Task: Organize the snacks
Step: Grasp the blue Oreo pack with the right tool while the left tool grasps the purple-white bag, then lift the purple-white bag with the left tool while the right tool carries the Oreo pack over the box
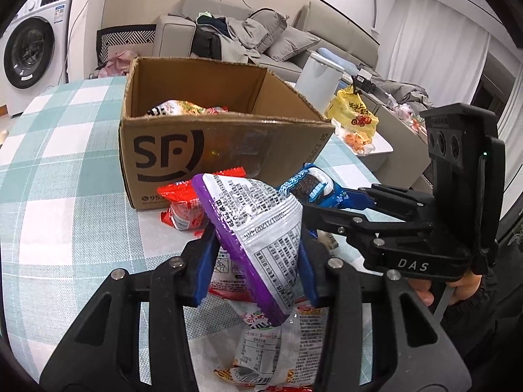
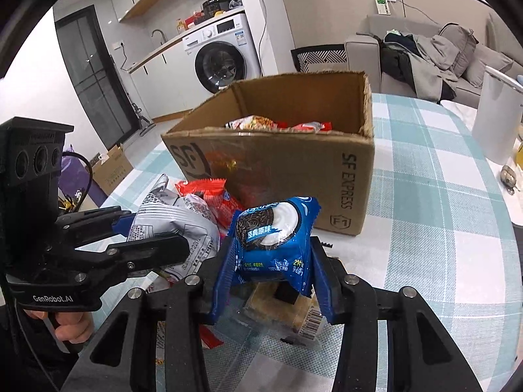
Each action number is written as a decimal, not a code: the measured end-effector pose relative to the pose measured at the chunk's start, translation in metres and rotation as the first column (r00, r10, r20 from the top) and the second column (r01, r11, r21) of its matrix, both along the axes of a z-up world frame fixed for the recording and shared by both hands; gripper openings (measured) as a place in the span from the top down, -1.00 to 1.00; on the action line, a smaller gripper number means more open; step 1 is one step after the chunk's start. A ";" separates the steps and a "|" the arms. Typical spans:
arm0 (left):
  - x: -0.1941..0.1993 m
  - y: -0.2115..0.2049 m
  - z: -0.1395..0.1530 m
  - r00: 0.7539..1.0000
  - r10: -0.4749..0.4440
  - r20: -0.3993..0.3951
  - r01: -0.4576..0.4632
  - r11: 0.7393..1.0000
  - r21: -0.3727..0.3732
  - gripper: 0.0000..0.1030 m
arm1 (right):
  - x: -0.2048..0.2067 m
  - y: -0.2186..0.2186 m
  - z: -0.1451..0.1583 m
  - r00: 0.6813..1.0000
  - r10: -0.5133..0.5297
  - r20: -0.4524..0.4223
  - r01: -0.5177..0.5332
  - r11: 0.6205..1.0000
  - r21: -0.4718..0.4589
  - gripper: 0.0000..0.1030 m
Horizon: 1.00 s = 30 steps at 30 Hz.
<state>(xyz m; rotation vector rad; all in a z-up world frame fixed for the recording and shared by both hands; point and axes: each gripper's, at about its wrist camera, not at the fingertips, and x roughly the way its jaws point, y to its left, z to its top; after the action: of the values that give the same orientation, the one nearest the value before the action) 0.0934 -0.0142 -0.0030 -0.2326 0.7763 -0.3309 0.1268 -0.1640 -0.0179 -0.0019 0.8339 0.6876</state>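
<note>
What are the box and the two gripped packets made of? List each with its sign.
Box: brown corrugated cardboard, matte, rough torn rim.
Purple-edged packet: thin plastic film, probably foil-lined; glossy, creased, crimped seam.
Blue cookie packet: glossy printed plastic film, with highlights and wrinkles.

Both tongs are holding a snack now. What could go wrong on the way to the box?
1. The left tongs pinch the purple-edged packet by its crinkly side; it may slip out.
2. The blue cookie pack in the right tongs looks squeezed, so the cookies might crack.
3. The tongs sit close together and could bump near the cardboard box.
</note>
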 end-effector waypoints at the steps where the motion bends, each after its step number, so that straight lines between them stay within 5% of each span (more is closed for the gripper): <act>1: 0.000 -0.002 0.002 1.000 0.001 0.005 -0.001 1.000 -0.001 0.21 | 0.000 -0.001 0.001 1.000 -0.003 0.003 0.003 1.000 0.005 0.14; 30: -0.050 0.036 0.060 0.984 0.101 0.147 -0.104 0.995 0.010 0.21 | -0.020 -0.024 0.052 0.991 -0.069 0.114 0.057 0.992 0.110 0.14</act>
<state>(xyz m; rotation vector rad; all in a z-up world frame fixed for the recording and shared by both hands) 0.0435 0.0217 0.0571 -0.2285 0.6192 -0.2411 0.1068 -0.1882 0.0340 0.0792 0.6809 0.6654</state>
